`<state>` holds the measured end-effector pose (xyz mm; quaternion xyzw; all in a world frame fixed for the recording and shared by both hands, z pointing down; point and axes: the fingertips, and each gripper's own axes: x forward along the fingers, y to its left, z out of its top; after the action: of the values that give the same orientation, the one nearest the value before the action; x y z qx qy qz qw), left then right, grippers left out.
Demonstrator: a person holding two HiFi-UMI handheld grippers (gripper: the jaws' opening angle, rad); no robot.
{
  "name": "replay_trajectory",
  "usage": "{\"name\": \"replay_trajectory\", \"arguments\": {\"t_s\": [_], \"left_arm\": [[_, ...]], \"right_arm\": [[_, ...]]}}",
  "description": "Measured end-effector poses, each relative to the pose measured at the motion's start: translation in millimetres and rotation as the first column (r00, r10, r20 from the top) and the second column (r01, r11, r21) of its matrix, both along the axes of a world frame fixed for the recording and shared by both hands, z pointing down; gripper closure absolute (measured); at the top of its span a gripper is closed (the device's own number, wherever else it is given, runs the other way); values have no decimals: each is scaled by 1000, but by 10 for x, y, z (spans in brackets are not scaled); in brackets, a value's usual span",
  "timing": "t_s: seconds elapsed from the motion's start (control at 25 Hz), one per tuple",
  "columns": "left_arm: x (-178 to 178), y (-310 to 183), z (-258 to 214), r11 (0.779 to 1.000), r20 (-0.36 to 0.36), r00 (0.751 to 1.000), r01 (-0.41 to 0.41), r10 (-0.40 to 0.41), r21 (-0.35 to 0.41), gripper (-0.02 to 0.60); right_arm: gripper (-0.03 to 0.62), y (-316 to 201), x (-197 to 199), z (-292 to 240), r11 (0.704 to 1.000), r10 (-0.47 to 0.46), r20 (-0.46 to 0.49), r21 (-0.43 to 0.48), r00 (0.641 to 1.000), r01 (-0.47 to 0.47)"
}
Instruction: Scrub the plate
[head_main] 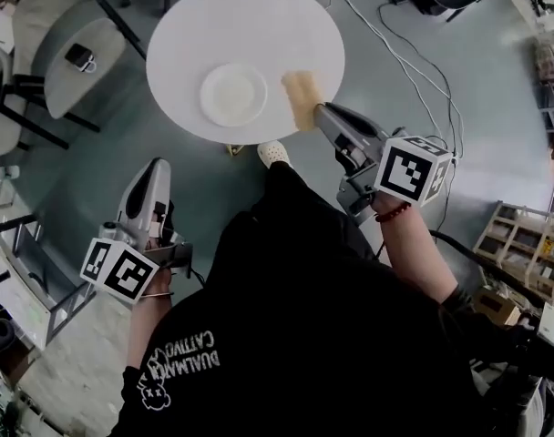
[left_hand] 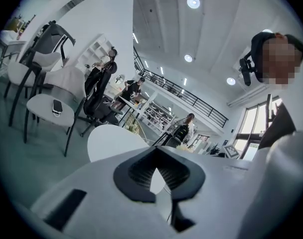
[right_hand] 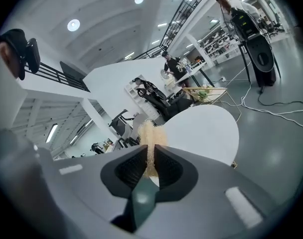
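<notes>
Head view looks down on a round white table [head_main: 259, 25] with the white plate [head_main: 233, 94] lying flat near its middle, nothing on it. Just to the right of the plate, apart from it, a tan fibrous scrubbing pad [head_main: 302, 98] sticks out from the right gripper [head_main: 321, 110] over the table's near edge – whether the pad touches the tabletop cannot be told. The right gripper view shows its dark jaws pinching the pad [right_hand: 150, 133] between them, with the table [right_hand: 206, 128] beyond. The left gripper [head_main: 156, 167] is off the table, low over the grey floor [head_main: 213, 198] – its jaws are pressed together with nothing between them in the left gripper view.
</notes>
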<state>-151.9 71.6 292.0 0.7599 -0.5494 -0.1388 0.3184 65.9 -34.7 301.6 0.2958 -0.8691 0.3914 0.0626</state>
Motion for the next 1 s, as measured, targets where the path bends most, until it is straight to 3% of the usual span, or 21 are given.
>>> {"name": "replay_trajectory", "arguments": {"t_s": [0.36,0.56,0.76,0.84,1.0], "left_arm": [[-33,-587,136,993,31,996,83,-80,-80,577],[-25,-879,422,982,75,991,123,-113,-141,577],[84,-1087,789,957,56,982,187,-179,-222,577],[64,-1176,908,947,100,978,204,-185,-249,577],[-51,-1416,1211,928,259,962,168,-81,-334,572]], "right_arm": [[551,-795,-381,115,987,-155,-17,-43,988,154],[551,-1104,-665,406,959,-271,-45,-92,961,267],[551,-1275,-847,724,913,-395,-69,-139,916,384],[551,-1353,-970,834,887,-447,-80,-167,891,430],[551,-1571,-1285,998,849,-514,-88,-190,853,492]]}}
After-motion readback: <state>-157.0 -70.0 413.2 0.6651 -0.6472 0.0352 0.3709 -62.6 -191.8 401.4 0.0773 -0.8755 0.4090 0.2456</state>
